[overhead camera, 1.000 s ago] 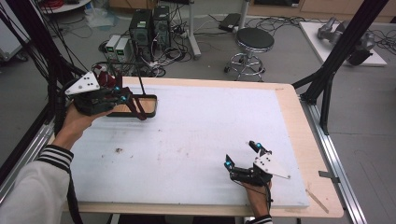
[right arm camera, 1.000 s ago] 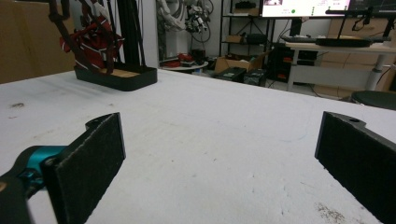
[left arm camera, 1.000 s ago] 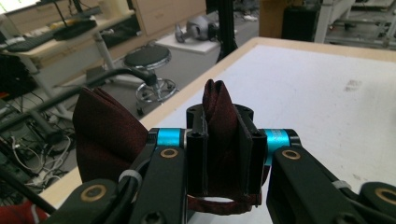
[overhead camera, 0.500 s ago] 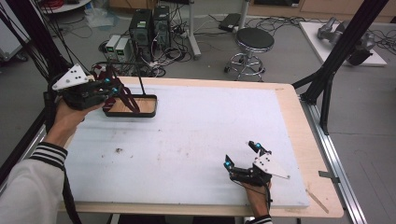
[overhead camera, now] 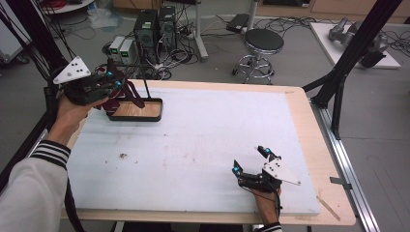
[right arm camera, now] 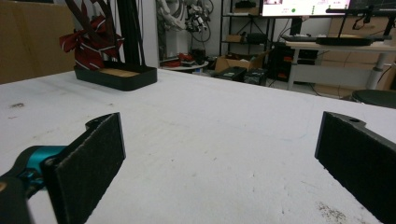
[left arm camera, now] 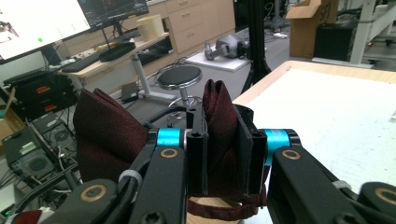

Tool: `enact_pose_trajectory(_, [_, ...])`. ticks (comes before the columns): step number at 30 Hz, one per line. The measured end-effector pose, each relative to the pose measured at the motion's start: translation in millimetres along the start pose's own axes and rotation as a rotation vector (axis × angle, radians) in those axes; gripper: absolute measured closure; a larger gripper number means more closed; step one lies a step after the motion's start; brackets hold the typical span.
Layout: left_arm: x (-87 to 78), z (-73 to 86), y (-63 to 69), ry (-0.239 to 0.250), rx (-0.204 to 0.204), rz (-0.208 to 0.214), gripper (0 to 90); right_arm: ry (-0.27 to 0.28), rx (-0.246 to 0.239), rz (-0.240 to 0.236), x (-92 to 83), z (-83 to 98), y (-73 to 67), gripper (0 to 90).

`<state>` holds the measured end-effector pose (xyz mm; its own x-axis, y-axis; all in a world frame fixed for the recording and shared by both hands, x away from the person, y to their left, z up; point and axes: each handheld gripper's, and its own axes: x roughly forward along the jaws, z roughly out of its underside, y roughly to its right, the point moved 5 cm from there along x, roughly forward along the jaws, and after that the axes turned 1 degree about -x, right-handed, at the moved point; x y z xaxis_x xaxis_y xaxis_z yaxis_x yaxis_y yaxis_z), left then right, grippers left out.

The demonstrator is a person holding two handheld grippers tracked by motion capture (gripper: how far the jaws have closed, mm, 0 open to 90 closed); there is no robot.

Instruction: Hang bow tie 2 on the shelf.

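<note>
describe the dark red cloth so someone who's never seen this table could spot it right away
Start at the white table mat and go to its far left corner, where a black tray with a wooden floor sits. The dark red cloth hangs just above the tray, pinched in the left hand-held gripper. It is the only soft, folded, red thing there.

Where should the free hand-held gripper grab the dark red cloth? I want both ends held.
Judging by its pose, take the loose fold of the dark red cloth left of the left hand-held gripper, coming from above the tray; it's bunched and hanging free.
</note>
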<state>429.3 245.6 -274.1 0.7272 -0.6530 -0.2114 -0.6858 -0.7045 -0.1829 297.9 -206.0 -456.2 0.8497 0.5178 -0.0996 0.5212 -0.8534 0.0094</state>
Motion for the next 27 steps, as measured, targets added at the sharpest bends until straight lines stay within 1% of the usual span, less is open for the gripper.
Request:
enact_pose_trajectory(3, [-2.8, -1.7, -1.4, 0.002, -0.001, -0.015, 76.5, 0.002, -0.004, 0.001, 0.3, -0.1, 0.3, 0.8])
enact_pose_trajectory(5, [-3.9, -3.2, -2.2, 0.012, -0.005, -0.009, 76.5, 0.002, -0.007, 0.001, 0.3, -0.2, 0.3, 0.8])
enact_pose_trajectory(8, [-3.3, -5.5, -2.8, 0.006, 0.001, -0.003, 76.5, 0.004, -0.010, 0.002, 0.2, -0.2, 0.2, 0.8])
enact_pose_trajectory(12, [-0.6, -12.1, -2.7, 0.015, 0.009, -0.007, 76.4, 0.004, -0.009, 0.001, 0.1, -0.2, 0.3, 0.8])
enact_pose_trajectory(16, [2.6, -17.8, -6.7, 0.018, 0.019, -0.031, 76.4, 0.002, 0.000, 0.002, -0.1, 0.0, 0.2, 0.8])
enact_pose_trajectory(20, [5.7, -19.9, -13.4, 0.031, 0.005, -0.060, 76.4, 0.001, 0.002, 0.000, -0.1, 0.0, 0.1, 0.8])
enact_pose_trajectory(22, [6.8, -18.7, -16.9, 0.025, 0.006, -0.082, 76.4, 0.002, 0.003, 0.001, 0.1, -0.1, 0.2, 0.8])
enact_pose_trajectory(24, [7.6, -18.1, -19.8, 0.031, 0.006, -0.103, 76.4, 0.002, 0.005, 0.001, -0.1, 0.0, 0.2, 0.8])
enact_pose_trajectory(26, [8.3, -19.9, -23.1, 0.051, -0.010, -0.116, 76.4, 0.003, 0.004, 0.001, 0.0, 0.0, 0.3, 0.8])
enact_pose_trajectory(27, [8.2, -20.7, -24.3, 0.044, -0.004, -0.116, 76.4, 0.003, 0.004, 0.001, 0.0, -0.1, 0.3, 0.8])
